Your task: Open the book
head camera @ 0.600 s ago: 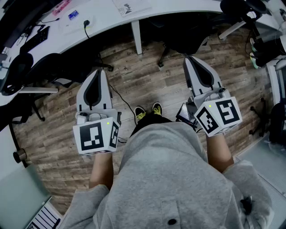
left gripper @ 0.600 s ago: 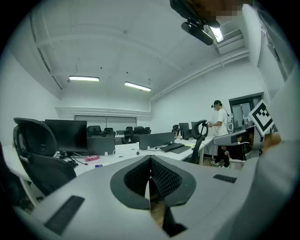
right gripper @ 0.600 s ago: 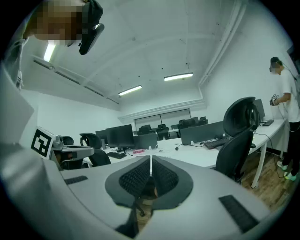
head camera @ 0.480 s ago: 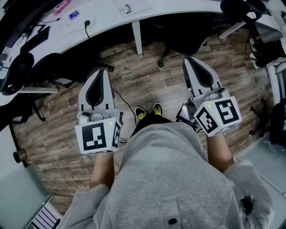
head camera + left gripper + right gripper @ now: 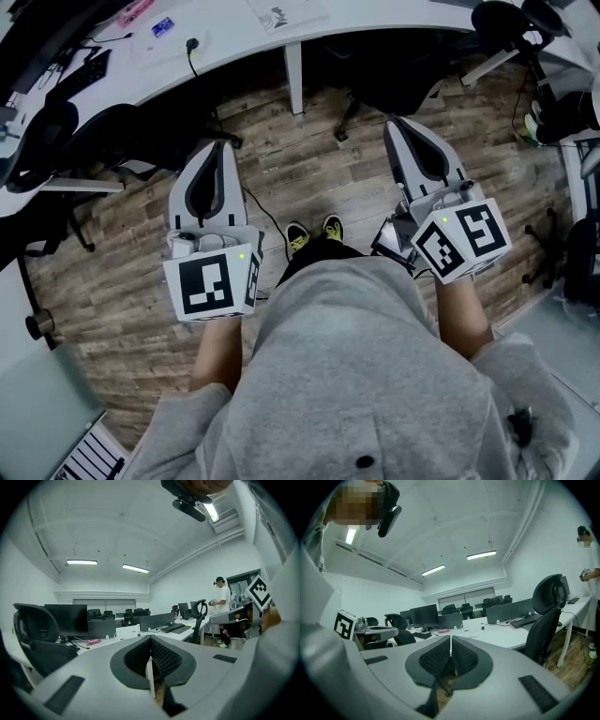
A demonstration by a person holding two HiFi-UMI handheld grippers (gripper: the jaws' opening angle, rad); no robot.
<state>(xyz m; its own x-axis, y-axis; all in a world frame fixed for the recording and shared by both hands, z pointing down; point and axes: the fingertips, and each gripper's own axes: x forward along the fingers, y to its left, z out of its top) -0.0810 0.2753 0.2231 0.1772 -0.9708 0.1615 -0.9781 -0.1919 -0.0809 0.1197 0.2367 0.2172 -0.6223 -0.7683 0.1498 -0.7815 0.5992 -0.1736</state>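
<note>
No book shows clearly. A white printed sheet or thin booklet [image 5: 286, 11] lies on the white desk [image 5: 234, 42] at the top of the head view. Both grippers are held out level over the wooden floor, short of the desk. My left gripper [image 5: 217, 146] is shut, its pads meeting with nothing between them [image 5: 151, 639]. My right gripper [image 5: 395, 123] is shut too and holds nothing [image 5: 450, 640]. Each gripper view looks across the desk toward monitors and chairs.
Black office chairs [image 5: 42, 141] stand at the left and at the top right [image 5: 511, 19]. A cable [image 5: 258, 211] trails over the floor [image 5: 319, 169]. A desk leg [image 5: 294, 80] stands ahead, between the grippers. Another person [image 5: 222, 609] stands at a far desk.
My left gripper has drifted a little to the right in the head view. The right gripper has hardly moved. Both stay shut.
</note>
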